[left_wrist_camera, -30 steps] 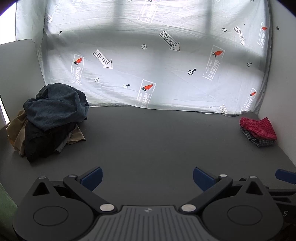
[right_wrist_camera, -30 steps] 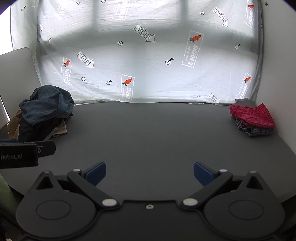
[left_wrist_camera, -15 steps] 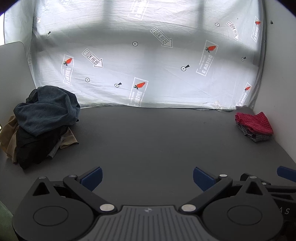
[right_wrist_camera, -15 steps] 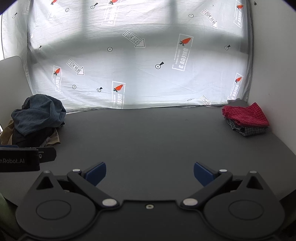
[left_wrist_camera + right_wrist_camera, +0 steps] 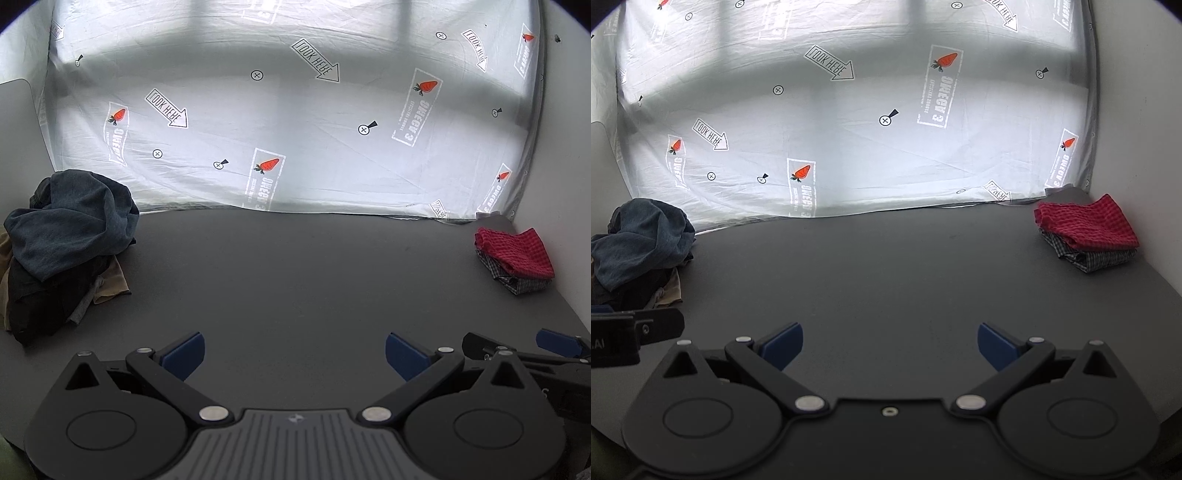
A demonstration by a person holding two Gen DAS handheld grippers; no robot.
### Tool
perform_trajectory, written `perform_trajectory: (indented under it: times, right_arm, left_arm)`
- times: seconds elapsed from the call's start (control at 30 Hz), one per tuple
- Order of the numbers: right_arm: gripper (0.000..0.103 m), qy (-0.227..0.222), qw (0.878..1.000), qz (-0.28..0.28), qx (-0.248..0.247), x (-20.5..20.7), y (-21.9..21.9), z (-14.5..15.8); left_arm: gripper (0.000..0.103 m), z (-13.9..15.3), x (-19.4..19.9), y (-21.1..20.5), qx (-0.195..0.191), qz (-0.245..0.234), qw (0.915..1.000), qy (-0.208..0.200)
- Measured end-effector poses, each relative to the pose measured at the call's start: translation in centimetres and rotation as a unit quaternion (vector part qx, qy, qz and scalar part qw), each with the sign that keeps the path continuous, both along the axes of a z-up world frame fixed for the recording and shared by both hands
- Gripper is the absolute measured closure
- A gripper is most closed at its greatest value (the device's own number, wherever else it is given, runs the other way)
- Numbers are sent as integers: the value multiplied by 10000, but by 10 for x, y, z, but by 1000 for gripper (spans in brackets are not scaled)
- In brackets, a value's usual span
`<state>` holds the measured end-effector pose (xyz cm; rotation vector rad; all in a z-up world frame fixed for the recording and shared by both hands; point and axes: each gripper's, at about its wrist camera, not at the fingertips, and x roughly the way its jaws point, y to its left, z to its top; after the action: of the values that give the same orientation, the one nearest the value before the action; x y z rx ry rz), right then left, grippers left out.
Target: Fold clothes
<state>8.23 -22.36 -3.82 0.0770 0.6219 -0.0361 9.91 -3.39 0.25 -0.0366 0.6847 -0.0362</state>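
A heap of unfolded clothes [image 5: 62, 251], dark blue on top with black and tan pieces under it, lies at the far left of the dark grey table [image 5: 295, 280]; it also shows in the right wrist view [image 5: 639, 247]. A folded stack, red checked cloth over grey checked cloth [image 5: 513, 258], sits at the far right, also in the right wrist view [image 5: 1087, 232]. My left gripper [image 5: 294, 352] is open and empty above the table's near edge. My right gripper [image 5: 890, 345] is open and empty beside it; its blue fingertips [image 5: 556, 341] show in the left wrist view.
A white backlit sheet [image 5: 295, 110] printed with arrows and carrots hangs behind the table. A white wall [image 5: 1137, 110] closes the right side. A pale chair back [image 5: 14, 129] stands at the far left. The left gripper's body [image 5: 624, 336] shows in the right wrist view.
Both views have shifted: the heap and the folded stack have slid left and slightly down in the frames. Both grippers stay open and empty.
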Motion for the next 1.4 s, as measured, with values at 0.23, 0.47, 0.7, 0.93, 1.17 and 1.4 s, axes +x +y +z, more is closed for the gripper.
perform_trajectory:
  times: [0.23, 0.47, 0.7, 0.93, 1.17, 1.4]
  right_arm:
    - [1, 789, 9947, 399, 520, 82, 2, -33]
    - [1, 1111, 9871, 1135, 214, 137, 65, -49]
    - [1, 972, 9782, 1835, -6, 202, 183, -40]
    - [11, 520, 9561, 2880, 125, 281, 343, -23]
    - [39, 250, 9243, 3776, -503, 373, 478, -41]
    - [52, 1197, 9013, 4162, 34, 422, 516, -92]
  left_arm:
    - [0, -5, 55, 15, -120, 706, 9960, 544]
    - [0, -18, 83, 90, -445, 1436, 9853, 808]
    - [0, -24, 130, 224, -247, 2028, 9781, 395]
    - [0, -35, 180, 373, -86, 2708, 9626, 69]
    - [0, -45, 228, 459, 148, 3069, 9515, -121]
    - [0, -56, 258, 484, 424, 3270, 9440, -69]
